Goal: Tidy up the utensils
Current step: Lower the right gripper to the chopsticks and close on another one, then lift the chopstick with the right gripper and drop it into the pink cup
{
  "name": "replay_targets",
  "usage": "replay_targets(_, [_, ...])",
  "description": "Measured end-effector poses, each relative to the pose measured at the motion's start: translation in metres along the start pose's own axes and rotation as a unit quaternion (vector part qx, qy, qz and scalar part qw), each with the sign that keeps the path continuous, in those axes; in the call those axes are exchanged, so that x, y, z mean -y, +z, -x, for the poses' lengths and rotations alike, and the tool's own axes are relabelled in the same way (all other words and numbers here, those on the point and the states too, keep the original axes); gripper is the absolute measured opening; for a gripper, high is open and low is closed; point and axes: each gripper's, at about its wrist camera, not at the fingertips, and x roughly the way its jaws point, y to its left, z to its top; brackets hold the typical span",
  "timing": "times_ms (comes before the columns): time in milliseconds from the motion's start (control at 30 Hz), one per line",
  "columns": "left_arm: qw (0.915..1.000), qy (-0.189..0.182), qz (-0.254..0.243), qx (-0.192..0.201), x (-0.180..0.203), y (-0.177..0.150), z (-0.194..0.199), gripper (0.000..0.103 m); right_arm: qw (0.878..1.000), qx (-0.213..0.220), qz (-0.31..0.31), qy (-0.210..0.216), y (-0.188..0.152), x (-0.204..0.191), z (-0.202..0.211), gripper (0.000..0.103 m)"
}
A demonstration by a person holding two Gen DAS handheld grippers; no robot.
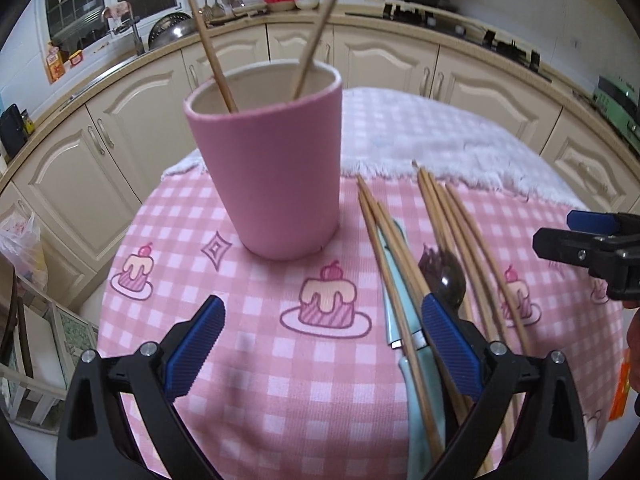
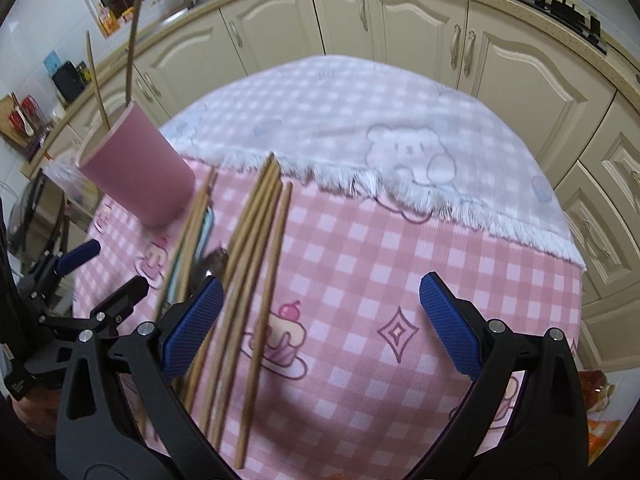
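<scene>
Left tool [image 1: 322, 354] is held low over the near part of the worktop [image 1: 248, 360], its blue-padded fingers [image 1: 196, 344] spread wide apart with nothing between them; it faces a pink cup [image 1: 266, 168] standing upright toward the left edge. Two wooden chopsticks [image 1: 208, 40] lean inside the cup, crossing above its rim. Right tool [image 2: 320, 320] is also spread apart and empty, tilted downward over the right half of the worktop, its left finger [image 2: 192, 326] just beside a loose bundle of chopsticks [image 2: 248, 248] lying flat. Left of that bundle lie more chopsticks [image 1: 394, 264] over a pale teal handled utensil [image 1: 424, 400], with a dark spoon [image 1: 450, 280] between the two groups. A pink checked cloth [image 2: 360, 264] with cake prints covers the near worktop; a white fringed cloth [image 2: 340, 120] covers the far part. The area right of the chopsticks is open cloth. No readable writing shows.
</scene>
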Motion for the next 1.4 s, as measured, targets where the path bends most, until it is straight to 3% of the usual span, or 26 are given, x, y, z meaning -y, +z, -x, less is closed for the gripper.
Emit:
replay_targets(200, [0.9998,0.004,-0.010,-0.019,0.002,-0.005,-0.014,0.097,0.999,-0.017,0.022,-0.019,-0.007,-0.005,-0.012,0.097])
replay_targets(533, [0.9998,0.002,-0.014,-0.017,-0.010,-0.006,-0.017,0.096,0.995,-0.046,0.067,-0.065,-0.013,-0.022,-0.034,0.096])
replay_targets(700, [0.9996,0.002,-0.020,-0.018,-0.010,-0.001,-0.021,0.095,0.994,-0.049,0.069,-0.065,-0.011,-0.023,-0.036,0.093])
replay_targets(900, [0.9988,-0.016,-0.029,-0.036,-0.008,0.009,-0.032,0.063,0.995,-0.052,0.065,-0.056,-0.001,-0.025,-0.035,0.082])
replay_targets(1100, [0.9974,-0.021,-0.046,-0.052,0.000,0.022,-0.040,0.056,0.995,-0.061,0.064,-0.052,0.017,-0.031,-0.046,0.074])
replay_targets(1167, [0.9968,-0.022,-0.051,-0.058,0.003,0.026,-0.044,0.051,0.994,-0.062,0.070,-0.055,0.023,-0.035,-0.050,0.065])
replay_targets(1233, [0.9959,-0.034,-0.054,-0.064,0.007,0.031,-0.046,0.039,0.993,-0.061,0.085,-0.054,0.025,-0.041,-0.052,0.054])
replay_targets(1300, [0.9953,-0.038,-0.060,-0.065,0.013,0.034,-0.048,0.010,0.992,-0.059,0.102,-0.045,0.025,-0.046,-0.051,0.037])
replay_targets(1333, [0.9947,-0.043,-0.065,-0.067,0.016,0.035,-0.048,0.007,0.992,-0.058,0.103,-0.044,0.025,-0.047,-0.050,0.018])
replay_targets(1367, [0.9944,-0.046,-0.068,-0.066,0.018,0.036,-0.047,0.005,0.993,-0.058,0.099,-0.037,0.024,-0.045,-0.049,0.009])
replay_targets(1400, [0.9942,-0.051,-0.069,-0.064,0.020,0.035,-0.046,0.005,0.994,-0.055,0.092,-0.027,0.023,-0.042,-0.047,0.008])
